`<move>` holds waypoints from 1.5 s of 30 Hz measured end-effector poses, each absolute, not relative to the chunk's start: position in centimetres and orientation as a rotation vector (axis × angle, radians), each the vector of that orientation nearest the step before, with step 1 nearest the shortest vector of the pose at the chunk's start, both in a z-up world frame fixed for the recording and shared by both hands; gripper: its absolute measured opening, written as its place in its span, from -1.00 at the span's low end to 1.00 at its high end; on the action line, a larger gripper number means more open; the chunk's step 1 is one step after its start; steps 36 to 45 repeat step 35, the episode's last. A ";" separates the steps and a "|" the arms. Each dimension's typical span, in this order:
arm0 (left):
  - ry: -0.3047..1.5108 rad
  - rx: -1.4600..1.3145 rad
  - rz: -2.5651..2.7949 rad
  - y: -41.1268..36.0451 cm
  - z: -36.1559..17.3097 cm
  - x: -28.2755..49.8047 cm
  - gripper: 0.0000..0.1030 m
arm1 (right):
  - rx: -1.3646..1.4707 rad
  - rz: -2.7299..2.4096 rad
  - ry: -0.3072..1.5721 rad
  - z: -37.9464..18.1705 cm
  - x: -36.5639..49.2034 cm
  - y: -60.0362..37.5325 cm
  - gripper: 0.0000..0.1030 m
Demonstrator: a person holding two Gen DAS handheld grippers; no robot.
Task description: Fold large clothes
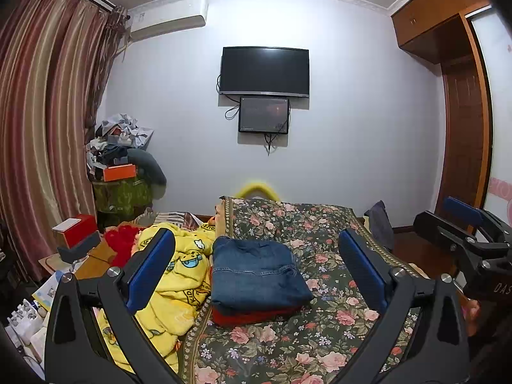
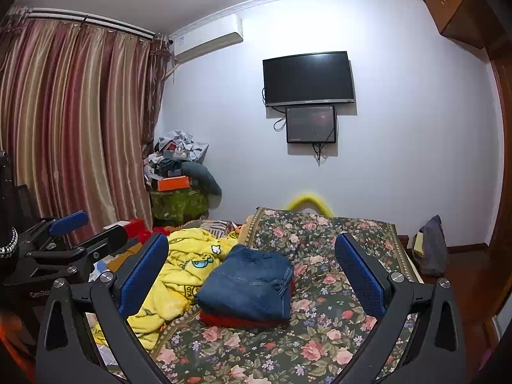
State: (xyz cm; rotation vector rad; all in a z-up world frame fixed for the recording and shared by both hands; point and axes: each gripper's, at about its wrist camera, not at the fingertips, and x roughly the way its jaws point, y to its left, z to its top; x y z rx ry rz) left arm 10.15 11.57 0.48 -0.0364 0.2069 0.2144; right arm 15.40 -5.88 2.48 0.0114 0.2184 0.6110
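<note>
Both hand-held grippers gape empty above folded jeans point(image 1: 259, 275); only the right view shows their red underlayer's side.

Two folded garments: jeans point(image 1: 259, 275) atop red one point(image 1: 252, 316); two wall screens point(image 1: 265, 71).

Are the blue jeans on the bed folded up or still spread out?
Folded. The blue jeans lie as a neat compact stack on a red garment, atop the flowery bedspread. No tongs touch them.

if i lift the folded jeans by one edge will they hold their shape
Probably not: the jeans are soft denim in loose layers, so they would likely unfold and droop. They look fairly heavy for their size. They sit on a red garment, which may drag along.
</note>
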 end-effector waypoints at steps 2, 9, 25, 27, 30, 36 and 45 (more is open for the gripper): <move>0.209 -0.034 0.214 11.6 0.3 10.2 0.99 | 0.014 0.611 0.223 2.4 15.5 -6.0 1.00; 0.215 -0.031 0.192 11.5 0.1 10.4 0.99 | 0.020 0.605 0.234 2.2 15.7 -6.3 1.00; 0.237 -0.023 0.155 11.3 -0.2 10.8 0.99 | 0.049 0.583 0.243 2.3 16.4 -7.2 1.00; 0.236 -0.023 0.150 11.3 -0.2 10.8 0.99 | 0.050 0.580 0.241 2.4 16.4 -7.3 1.00; 0.238 -0.021 0.144 11.2 -0.3 10.7 0.99 | 0.053 0.573 0.239 2.3 16.3 -7.3 1.00; 0.240 -0.023 0.143 11.2 -0.3 10.8 0.99 | 0.059 0.572 0.247 2.1 16.2 -7.4 1.00; 0.240 -0.023 0.143 11.2 -0.3 10.8 0.99 | 0.059 0.572 0.247 2.1 16.2 -7.4 1.00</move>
